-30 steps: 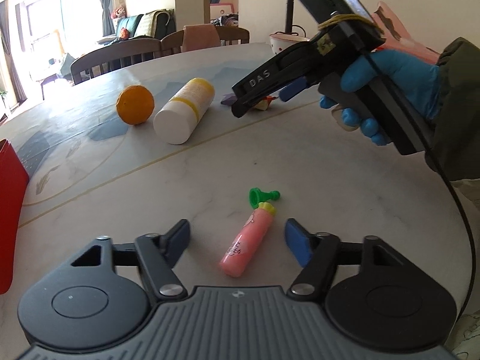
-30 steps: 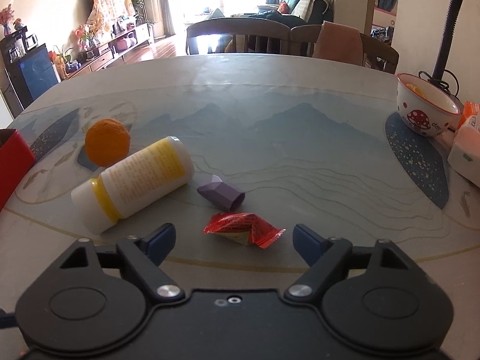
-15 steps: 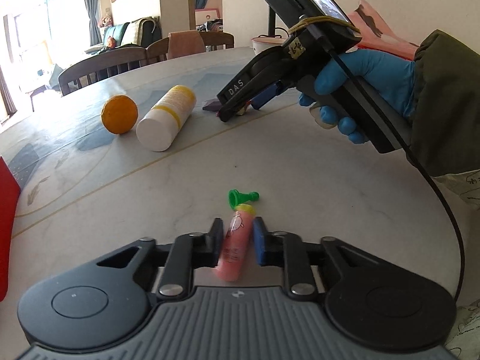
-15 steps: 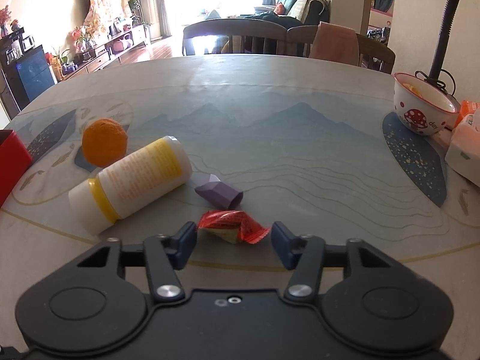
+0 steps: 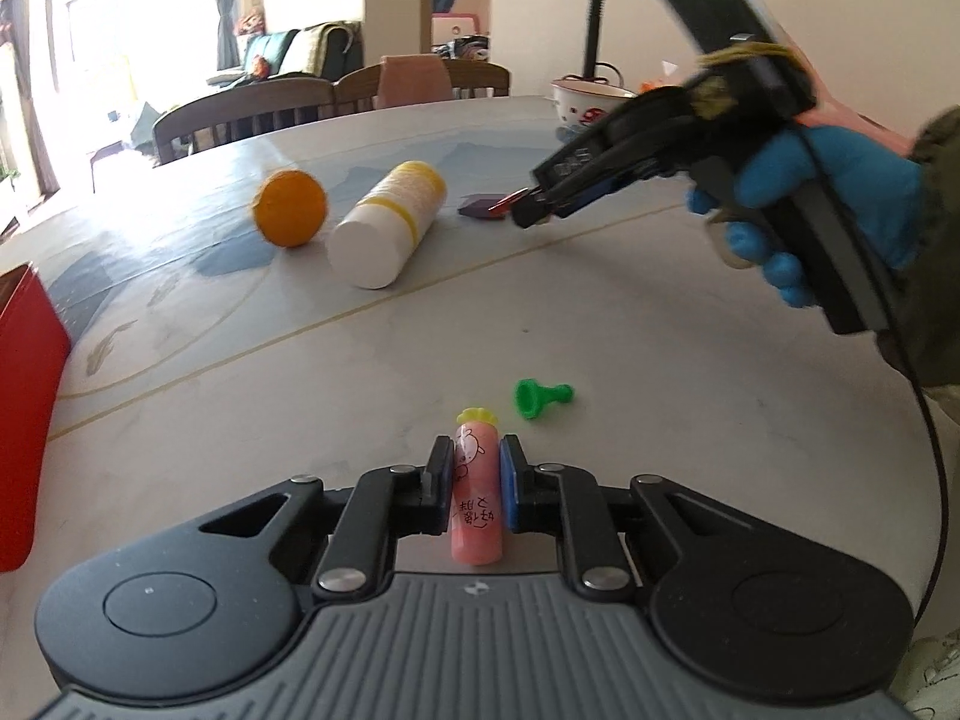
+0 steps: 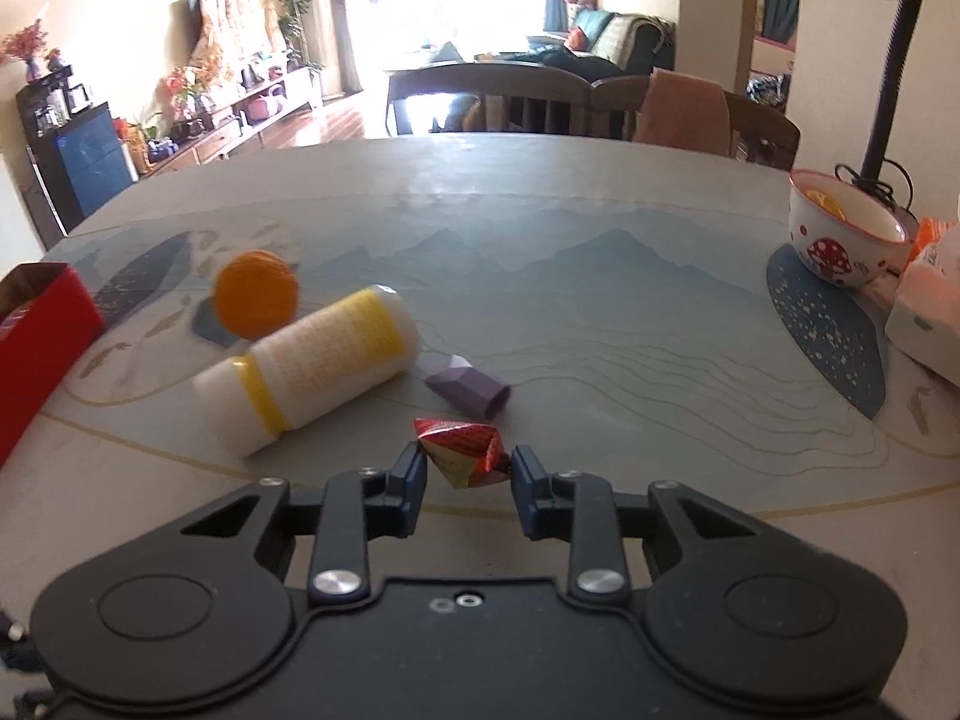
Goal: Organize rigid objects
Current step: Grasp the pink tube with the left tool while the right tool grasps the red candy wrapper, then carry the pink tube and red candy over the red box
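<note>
Your left gripper (image 5: 474,483), wide apart a second ago, is now clamped on the pink tube (image 5: 476,501) at the lower centre of its frame, so that piece looks ready to lift. Your right gripper (image 6: 468,471) is closing on the red foil wrapper (image 6: 465,450) at the middle of its frame, the pads seemingly just touching it. Only the left view shows the green peg (image 5: 540,397) beside the tube; only the right view shows the mushroom bowl (image 6: 840,234) at far right.
</note>
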{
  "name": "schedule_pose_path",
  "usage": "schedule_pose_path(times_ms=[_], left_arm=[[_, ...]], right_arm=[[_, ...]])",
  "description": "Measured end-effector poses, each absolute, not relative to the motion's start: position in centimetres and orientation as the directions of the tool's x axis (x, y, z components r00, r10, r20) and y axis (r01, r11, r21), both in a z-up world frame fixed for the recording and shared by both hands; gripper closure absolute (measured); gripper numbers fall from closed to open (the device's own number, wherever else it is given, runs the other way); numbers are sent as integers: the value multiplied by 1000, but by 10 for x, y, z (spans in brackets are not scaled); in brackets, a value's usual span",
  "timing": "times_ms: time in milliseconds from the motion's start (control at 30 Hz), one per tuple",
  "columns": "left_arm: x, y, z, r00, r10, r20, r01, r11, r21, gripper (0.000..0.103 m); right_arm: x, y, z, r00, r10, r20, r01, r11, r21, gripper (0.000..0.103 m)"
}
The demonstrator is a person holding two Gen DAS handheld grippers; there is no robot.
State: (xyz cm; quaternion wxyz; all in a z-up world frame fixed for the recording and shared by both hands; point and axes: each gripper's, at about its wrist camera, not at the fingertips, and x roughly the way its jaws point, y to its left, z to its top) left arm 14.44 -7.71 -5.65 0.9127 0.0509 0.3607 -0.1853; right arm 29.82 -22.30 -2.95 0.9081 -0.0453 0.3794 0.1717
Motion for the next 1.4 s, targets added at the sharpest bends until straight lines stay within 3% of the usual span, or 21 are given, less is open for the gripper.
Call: schedule_pose_path(times_ms=[900,1400], left_arm=[[151,44,11,795,-137,-591,100,990,-95,88],[139,129,38,827,41,-560,-109,990,-88,88]], right_arm=[[233,-125,41,640,499,-584,-619,785,-6,75],[218,-30,58,580,602,-549,-741,669,-49,75]])
